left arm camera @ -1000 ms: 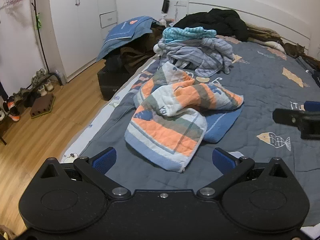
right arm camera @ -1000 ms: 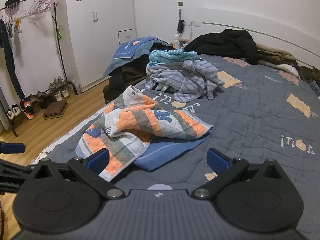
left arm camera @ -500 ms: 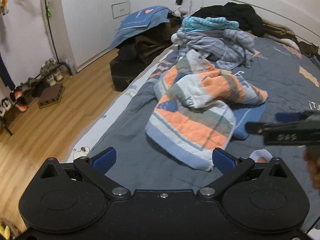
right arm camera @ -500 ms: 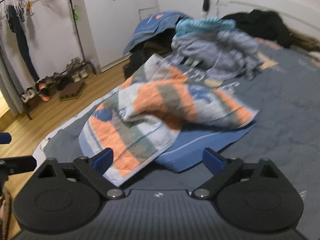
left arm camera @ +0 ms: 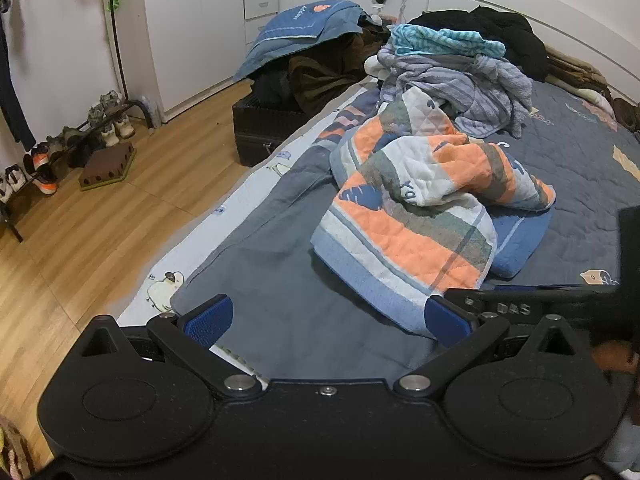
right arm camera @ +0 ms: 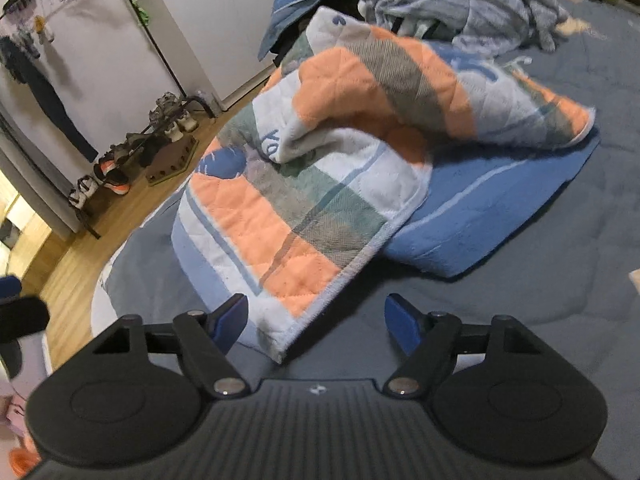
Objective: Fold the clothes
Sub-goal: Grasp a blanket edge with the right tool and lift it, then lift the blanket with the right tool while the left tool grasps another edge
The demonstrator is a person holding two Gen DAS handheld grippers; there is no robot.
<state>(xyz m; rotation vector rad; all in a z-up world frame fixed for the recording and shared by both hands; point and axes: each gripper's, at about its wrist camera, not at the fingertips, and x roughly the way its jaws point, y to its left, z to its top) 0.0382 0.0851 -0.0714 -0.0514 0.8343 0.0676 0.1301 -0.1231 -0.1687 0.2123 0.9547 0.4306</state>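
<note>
white wardrobe (left arm camera: 192,20), wooden floor (left arm camera: 100,232), shoe rack (left arm camera: 60,144)

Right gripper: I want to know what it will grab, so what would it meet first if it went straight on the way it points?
Probably the near corner of the striped quilted cloth, which lies just ahead between the open fingers of the right gripper; depth is uncertain.

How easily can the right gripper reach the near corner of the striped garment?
Probably yes: the right gripper is open, the striped garment has its corner lying just ahead between the jaws, and nothing blocks it.

Two tongs (left arm camera: 326,316) (right arm camera: 316,322), one striped quilt (left arm camera: 416,216).
</note>
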